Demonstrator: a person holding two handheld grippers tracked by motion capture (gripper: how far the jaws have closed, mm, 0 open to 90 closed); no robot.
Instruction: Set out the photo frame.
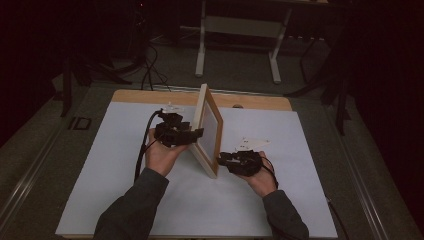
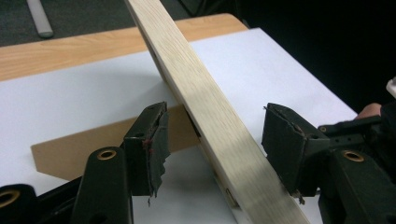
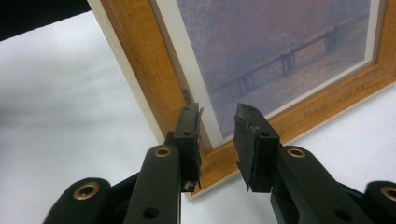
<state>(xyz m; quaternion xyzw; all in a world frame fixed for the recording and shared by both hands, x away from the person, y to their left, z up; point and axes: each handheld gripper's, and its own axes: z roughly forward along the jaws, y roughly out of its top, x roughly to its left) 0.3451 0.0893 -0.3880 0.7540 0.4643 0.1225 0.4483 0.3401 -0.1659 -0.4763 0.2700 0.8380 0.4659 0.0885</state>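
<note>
White sheet (image 1: 125, 170) covers the wooden table (image 1: 145, 96), and on it the picture frame (image 1: 207, 127) stands tilted between both hands. Left gripper (image 2: 212, 140) is spread wide, the frame's pale edge between its jaws, untouched. Right gripper (image 3: 217, 140) hangs parted before the frame's lower corner.

A pale wooden picture frame (image 2: 210, 116) stands tilted on a white desk (image 2: 84, 102), its edge running diagonally between the two black jaws of the left gripper (image 2: 212, 140). The jaws stand wide apart, clear of the wood on both sides. A brown cardboard stand (image 2: 93, 144) spreads behind the frame.
</note>
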